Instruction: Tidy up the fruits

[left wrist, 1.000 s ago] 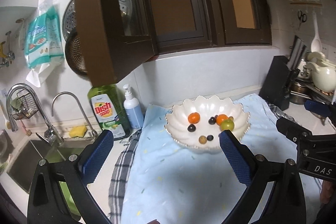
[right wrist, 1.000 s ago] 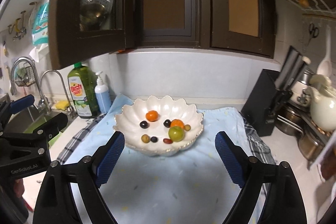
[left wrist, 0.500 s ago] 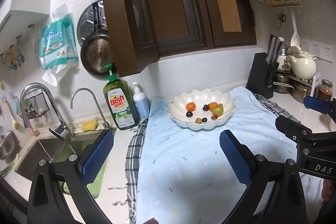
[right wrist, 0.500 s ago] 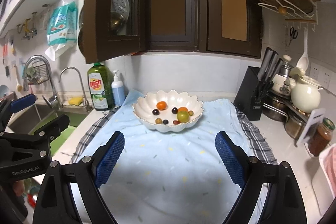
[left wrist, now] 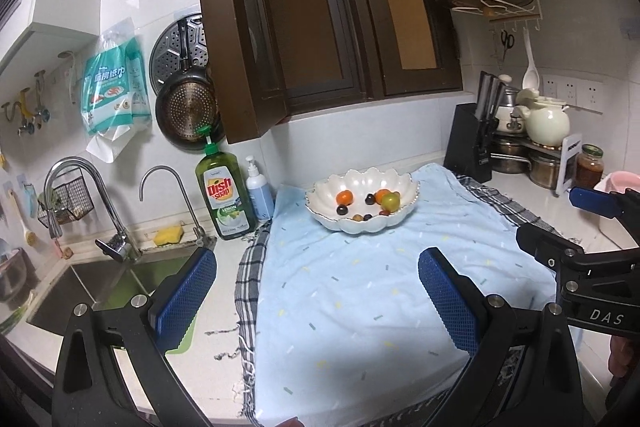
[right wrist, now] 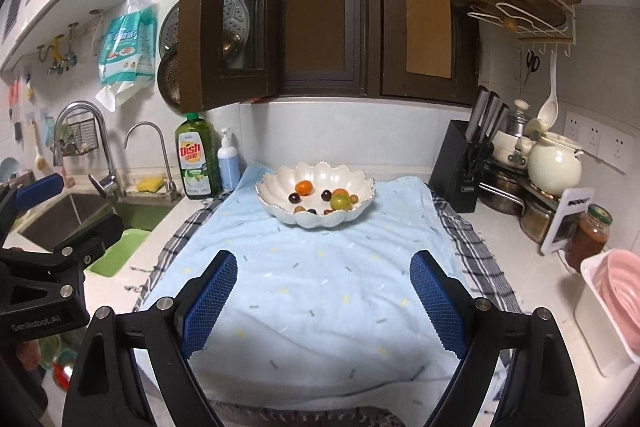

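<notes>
Both tools, left and right, gape wide, empty. Small fruits sit in the scalloped white bowl at 12 o'clock on the desk's blue towel. Likely light, round, slippery, soft: pinch gently across the middle.

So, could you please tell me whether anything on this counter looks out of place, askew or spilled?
Nothing is spilled: the fruits all sit inside the white bowl. The light blue cloth is wrinkled and lies skewed over the checked cloth, whose frayed fringe strays onto the counter near the sink. The window sash stands open above the dish soap bottle.
</notes>
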